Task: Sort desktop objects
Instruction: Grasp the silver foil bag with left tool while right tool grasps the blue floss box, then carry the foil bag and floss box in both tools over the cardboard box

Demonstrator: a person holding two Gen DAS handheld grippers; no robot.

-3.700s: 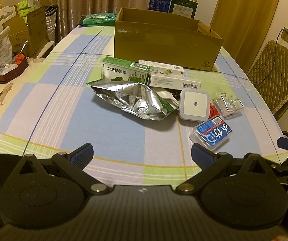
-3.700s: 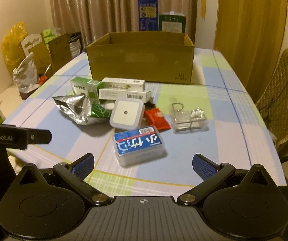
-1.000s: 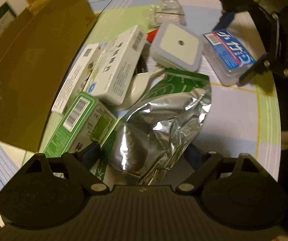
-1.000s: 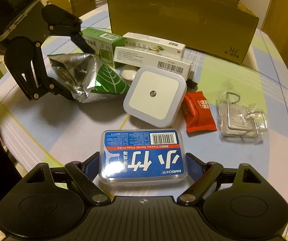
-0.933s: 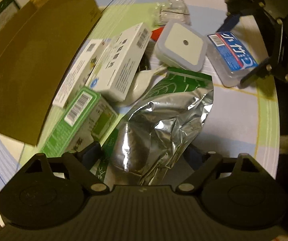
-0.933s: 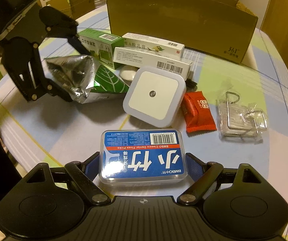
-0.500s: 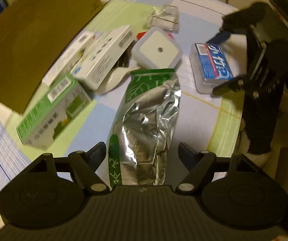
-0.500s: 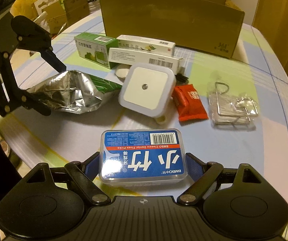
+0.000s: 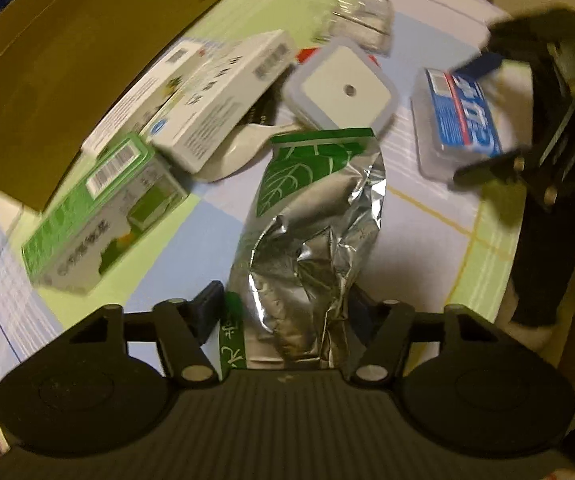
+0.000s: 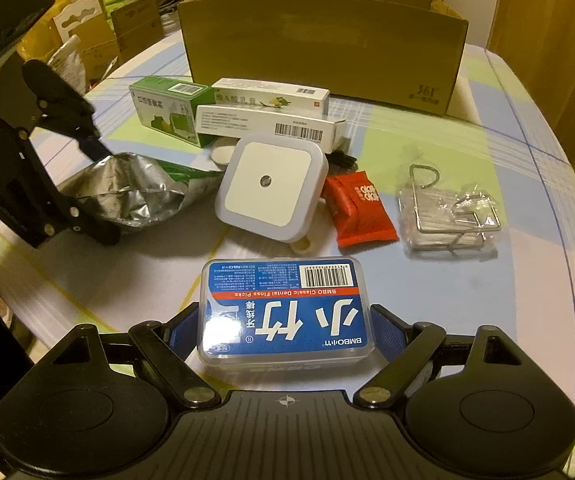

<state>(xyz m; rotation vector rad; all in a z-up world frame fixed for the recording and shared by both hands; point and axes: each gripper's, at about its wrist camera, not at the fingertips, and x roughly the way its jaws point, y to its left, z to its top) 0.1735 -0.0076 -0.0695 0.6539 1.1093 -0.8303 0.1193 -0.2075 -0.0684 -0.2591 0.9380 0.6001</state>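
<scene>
Both claws straddle cargo: my left gripper (image 9: 285,304), just closing, pinches the foil pouch (image 9: 311,232) at lower centre; my right gripper (image 10: 285,332) hugs the dental floss pick box (image 10: 285,310). I'd lift slowly, squeezing gently.

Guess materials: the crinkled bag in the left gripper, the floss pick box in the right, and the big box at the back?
Bag: looks like metallized foil film, shiny, sharply creased, with a green printed end.
Floss pick box: probably clear hard plastic, glossy, see-through rim around a blue label.
Big box: likely corrugated cardboard, matte brown, open flaps.
</scene>
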